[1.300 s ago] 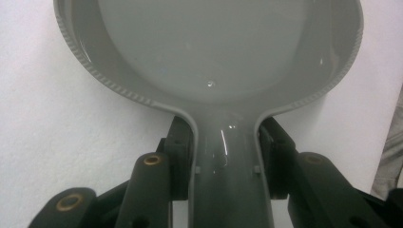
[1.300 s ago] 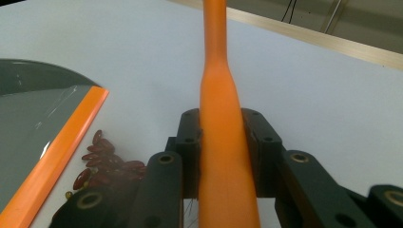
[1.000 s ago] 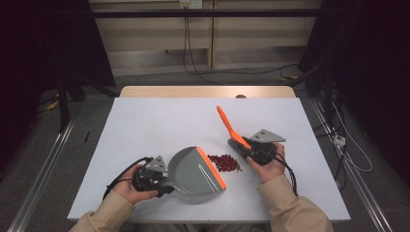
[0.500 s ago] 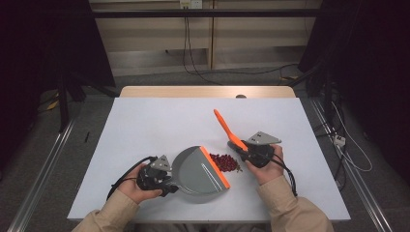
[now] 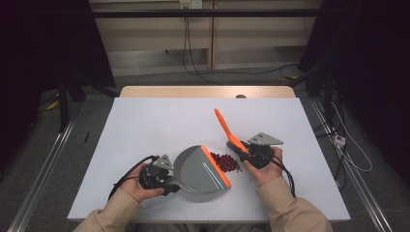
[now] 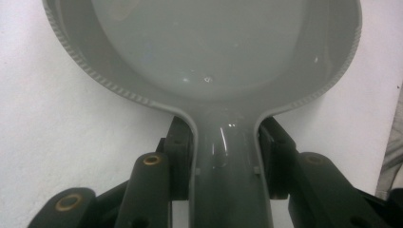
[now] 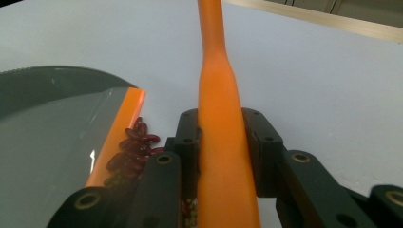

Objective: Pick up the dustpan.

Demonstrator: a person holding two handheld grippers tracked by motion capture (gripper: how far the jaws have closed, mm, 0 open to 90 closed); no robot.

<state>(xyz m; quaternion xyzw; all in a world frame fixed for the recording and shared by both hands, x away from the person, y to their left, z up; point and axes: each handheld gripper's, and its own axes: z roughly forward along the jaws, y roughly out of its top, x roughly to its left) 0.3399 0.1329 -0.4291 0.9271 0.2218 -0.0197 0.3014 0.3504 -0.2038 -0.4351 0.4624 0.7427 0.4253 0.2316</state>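
Here, your right gripper (image 5: 244, 153) is hiding the brush's (image 5: 223, 124) bristle end while clamping its orange handle. Your left gripper (image 5: 167, 180) is squeezing the grey dustpan's (image 5: 199, 170) handle. The red beans (image 5: 227, 161) are lying against the pan's orange lip on the white table (image 5: 159, 121).

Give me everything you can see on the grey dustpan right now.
The dustpan is glossy grey, plastic by the look, with a rounded ribbed back rim and an orange lip along its straight front edge. It lies on the white table, its lip facing the dark red beans piled against it. Its pan looks empty. The left gripper clamps its handle, jaws on both sides.
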